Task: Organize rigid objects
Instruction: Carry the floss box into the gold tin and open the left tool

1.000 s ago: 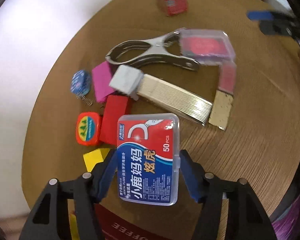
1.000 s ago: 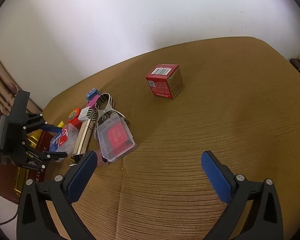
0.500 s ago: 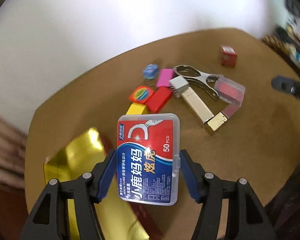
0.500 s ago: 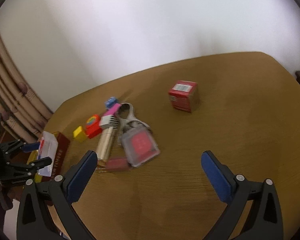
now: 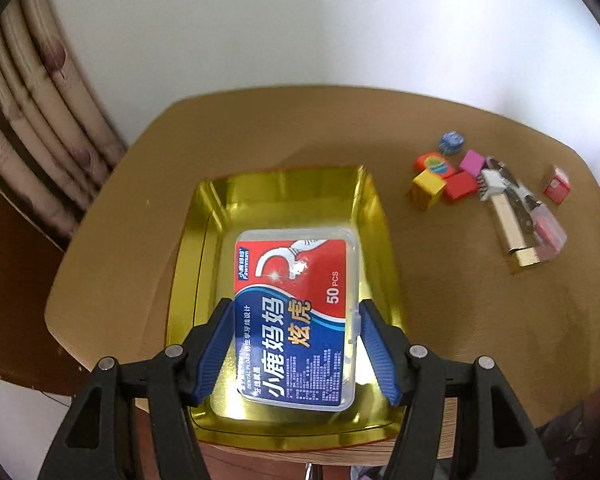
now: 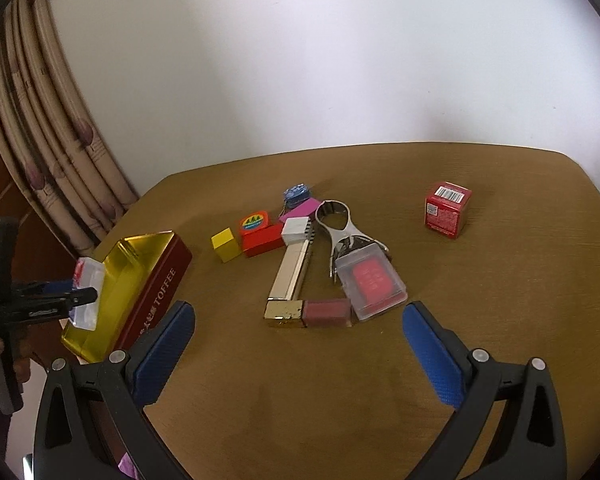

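Floss box (image 5: 296,320), carried over, now above gold tin (image 5: 204,264).

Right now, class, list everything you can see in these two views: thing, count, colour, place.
Dental floss box: 1, clear with red-blue label, held over tin.
Toffee tin: 1, gold inside, red outside, table's left edge.
Small blocks: several, yellow, red, pink, mid-table cluster.
Metal clip: 1, silver, beside cluster.
Clear case: 1, red insert, by clip.
Red carton: 1, alone, far right.
Table: 1, brown.
Left gripper: gripping floss box.
Right gripper: open, above table.
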